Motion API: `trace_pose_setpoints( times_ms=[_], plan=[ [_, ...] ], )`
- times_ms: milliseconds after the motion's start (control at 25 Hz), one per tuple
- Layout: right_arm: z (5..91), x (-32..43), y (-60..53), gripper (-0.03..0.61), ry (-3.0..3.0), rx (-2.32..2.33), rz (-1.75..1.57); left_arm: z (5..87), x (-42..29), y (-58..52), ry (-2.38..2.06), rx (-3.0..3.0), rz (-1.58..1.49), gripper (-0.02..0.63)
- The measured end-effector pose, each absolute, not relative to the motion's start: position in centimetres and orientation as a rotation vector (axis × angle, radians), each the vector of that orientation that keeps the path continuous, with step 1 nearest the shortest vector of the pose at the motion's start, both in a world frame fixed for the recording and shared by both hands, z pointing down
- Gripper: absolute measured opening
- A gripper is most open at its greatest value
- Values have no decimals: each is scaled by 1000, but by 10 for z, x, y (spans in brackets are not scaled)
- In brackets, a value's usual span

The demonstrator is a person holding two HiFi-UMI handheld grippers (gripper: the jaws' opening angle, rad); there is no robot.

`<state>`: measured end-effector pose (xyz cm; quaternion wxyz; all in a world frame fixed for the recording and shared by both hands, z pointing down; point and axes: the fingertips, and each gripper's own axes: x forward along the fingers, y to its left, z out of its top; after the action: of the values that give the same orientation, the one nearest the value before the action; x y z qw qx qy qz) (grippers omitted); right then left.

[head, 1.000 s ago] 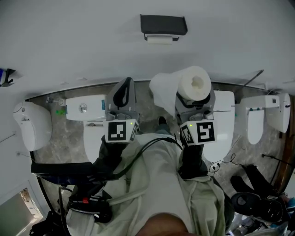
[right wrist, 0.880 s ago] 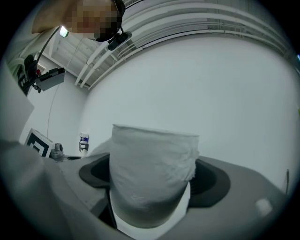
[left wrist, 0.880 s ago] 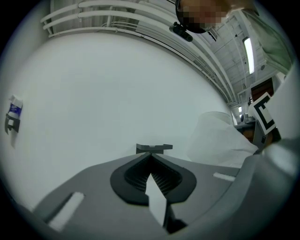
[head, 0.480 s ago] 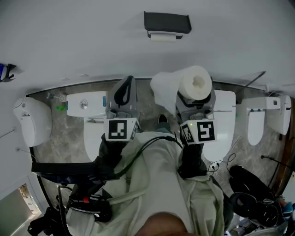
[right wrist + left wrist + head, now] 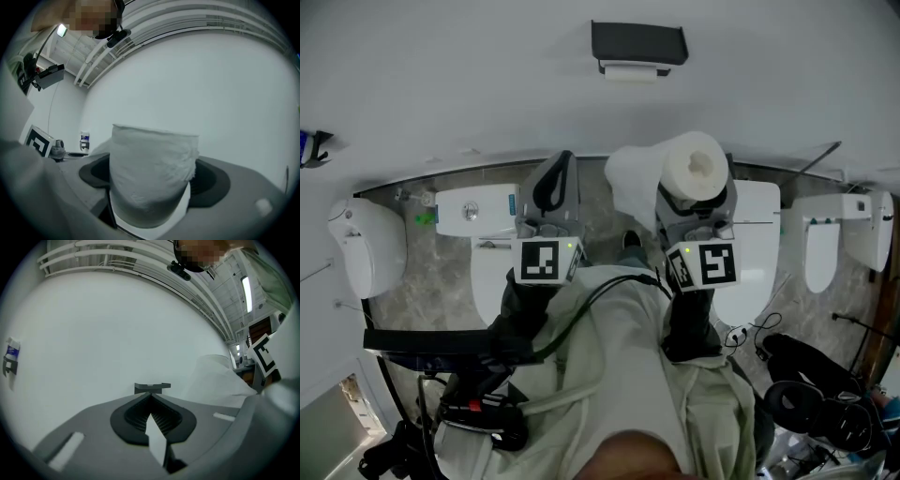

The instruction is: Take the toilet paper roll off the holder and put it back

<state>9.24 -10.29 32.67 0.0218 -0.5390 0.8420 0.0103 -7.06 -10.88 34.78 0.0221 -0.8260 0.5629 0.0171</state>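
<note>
The white toilet paper roll [image 5: 696,165] stands on end between the jaws of my right gripper [image 5: 695,201], which is shut on it. A loose sheet [image 5: 633,186] hangs off its left side. In the right gripper view the roll [image 5: 152,173] fills the gap between the jaws. The dark holder [image 5: 638,45] is fixed to the white wall, above and left of the roll, well apart from it. My left gripper [image 5: 556,173] is beside the roll, shut on nothing. In the left gripper view its tips [image 5: 151,398] meet just under the distant holder [image 5: 152,388].
Below the grippers are white toilets: a cistern [image 5: 473,216] at left, another toilet [image 5: 757,253] under the right gripper, more fixtures at both edges [image 5: 364,251] [image 5: 821,246]. Black gear and cables [image 5: 816,403] lie on the floor at right. The person's pale trousers [image 5: 628,375] fill the bottom.
The head view has shifted slightly. Both grippers keep their places, and the roll stays in the right gripper.
</note>
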Motion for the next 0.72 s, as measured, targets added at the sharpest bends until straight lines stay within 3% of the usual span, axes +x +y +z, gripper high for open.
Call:
trace_pose_setpoints(
  times_ms=[720],
  plan=[
    [333,92,-103,479,2605,-1677,2,350,-71,-107,1736,-2561,36,6]
  ],
)
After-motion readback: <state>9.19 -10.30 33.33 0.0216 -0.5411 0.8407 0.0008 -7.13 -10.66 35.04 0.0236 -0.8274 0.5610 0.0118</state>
